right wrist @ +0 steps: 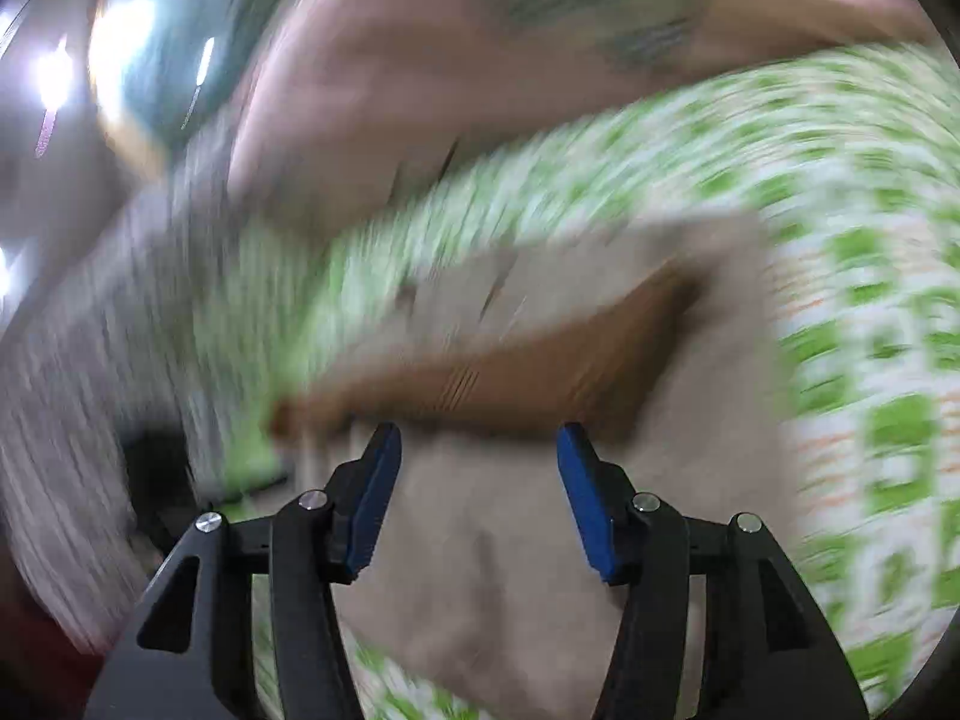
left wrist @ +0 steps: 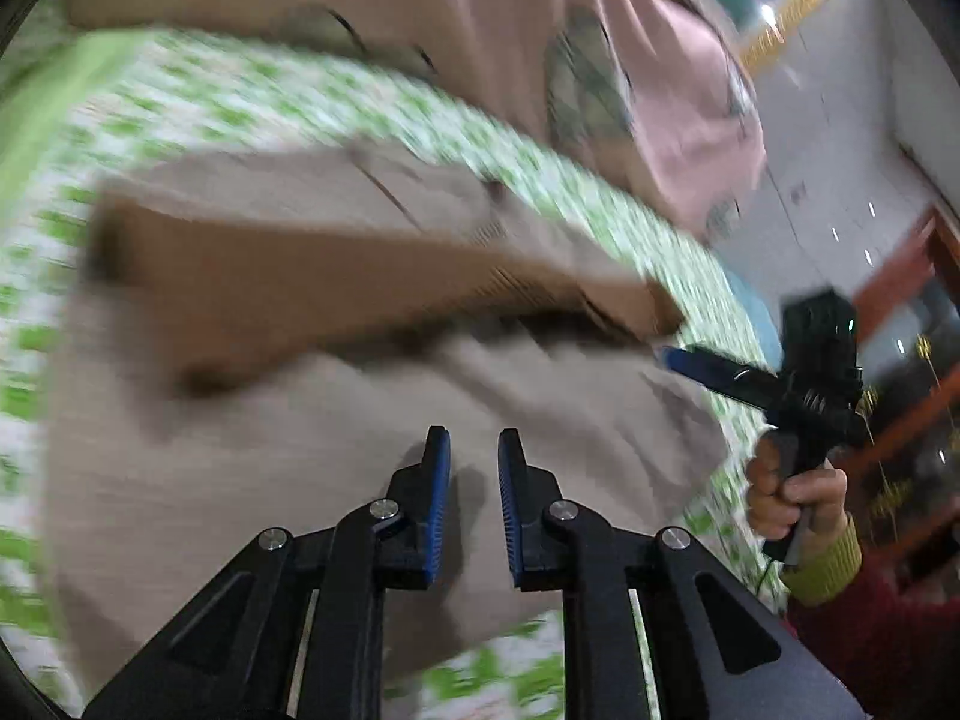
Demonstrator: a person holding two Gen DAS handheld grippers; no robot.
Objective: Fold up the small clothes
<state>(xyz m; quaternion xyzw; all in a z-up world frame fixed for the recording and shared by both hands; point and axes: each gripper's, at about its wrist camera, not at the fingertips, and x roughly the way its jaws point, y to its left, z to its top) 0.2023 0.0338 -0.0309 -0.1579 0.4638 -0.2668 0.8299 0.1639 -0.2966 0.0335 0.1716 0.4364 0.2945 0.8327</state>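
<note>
A small beige garment [left wrist: 360, 480] [right wrist: 492, 570] lies on a green-and-white patterned sheet [left wrist: 300, 96] [right wrist: 870, 300]. A brown ribbed band [left wrist: 360, 276] [right wrist: 510, 378] crosses its far part. My left gripper [left wrist: 474, 438] hovers over the beige cloth with its blue pads a narrow gap apart and nothing between them. My right gripper [right wrist: 480, 438] stands wide open over the same cloth just short of the brown band, also with nothing in it. In the left wrist view the right gripper [left wrist: 675, 357] shows at the garment's right edge, held by a hand [left wrist: 792, 492]. Both views are blurred.
A pink cloth with a dark print [left wrist: 480, 30] [right wrist: 420, 60] lies beyond the garment at the far side of the sheet. A pale floor [left wrist: 828, 138] and red-brown wooden furniture [left wrist: 936, 252] lie past the sheet's right edge.
</note>
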